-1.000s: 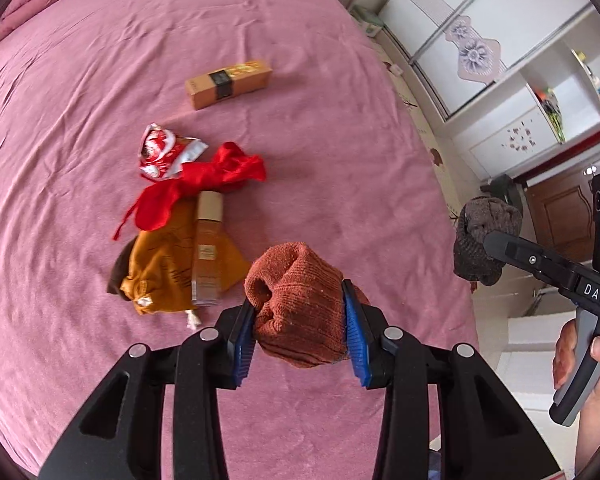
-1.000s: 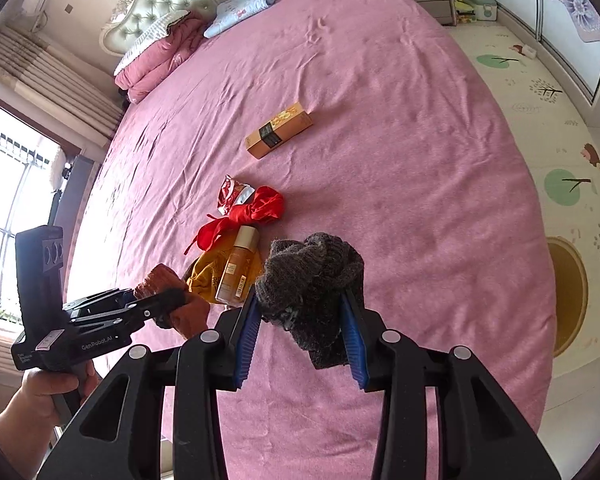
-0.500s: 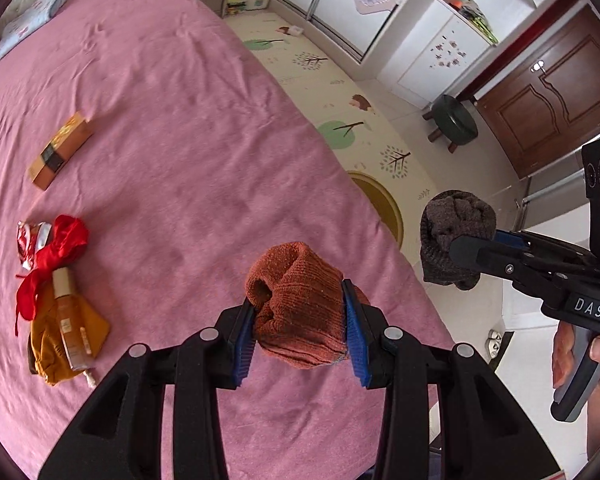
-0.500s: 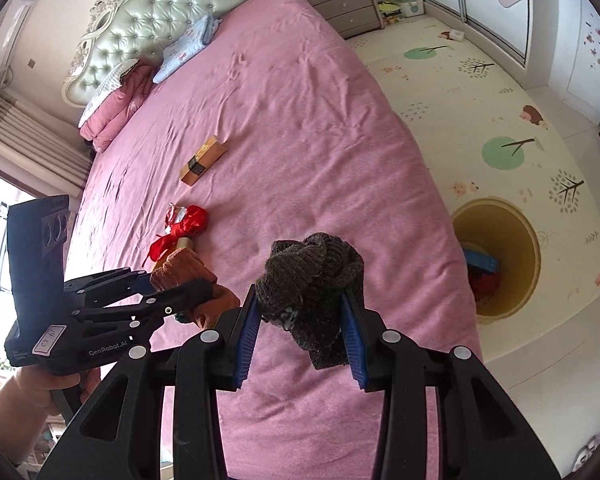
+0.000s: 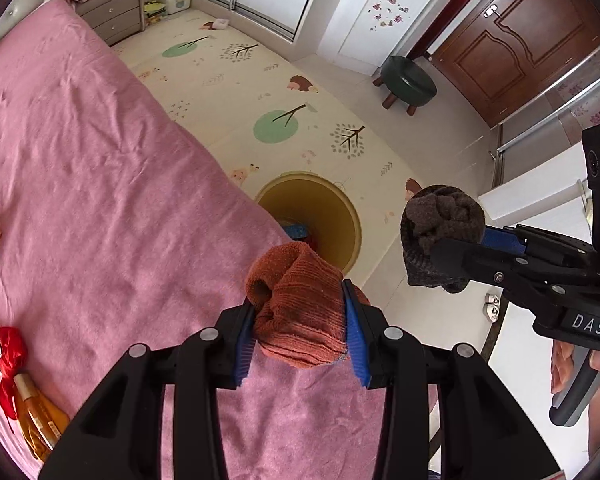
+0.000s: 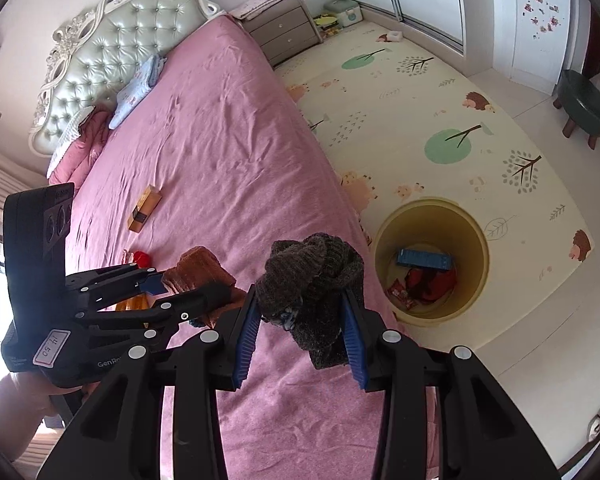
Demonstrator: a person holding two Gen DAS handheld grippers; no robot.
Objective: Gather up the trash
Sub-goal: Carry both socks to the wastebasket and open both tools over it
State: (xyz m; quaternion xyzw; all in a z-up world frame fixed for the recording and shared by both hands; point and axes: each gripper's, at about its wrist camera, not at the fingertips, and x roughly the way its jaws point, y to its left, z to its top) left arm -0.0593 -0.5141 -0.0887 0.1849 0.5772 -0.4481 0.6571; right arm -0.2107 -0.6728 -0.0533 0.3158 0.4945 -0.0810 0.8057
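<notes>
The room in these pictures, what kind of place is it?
Most likely a home bedroom: a wide bed with a pink sheet and a tufted headboard, a nightstand beside it, and a patterned play mat on the floor.

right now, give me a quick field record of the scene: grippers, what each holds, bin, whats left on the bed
left gripper: shut on rust sock
right gripper: shut on dark sock
position: both held above the bed edge, near the bin
bin: yellow, on the floor mat beside the bed, holds a blue box and red wrappers
left on bed: orange box, red ribbon, bottle
</notes>
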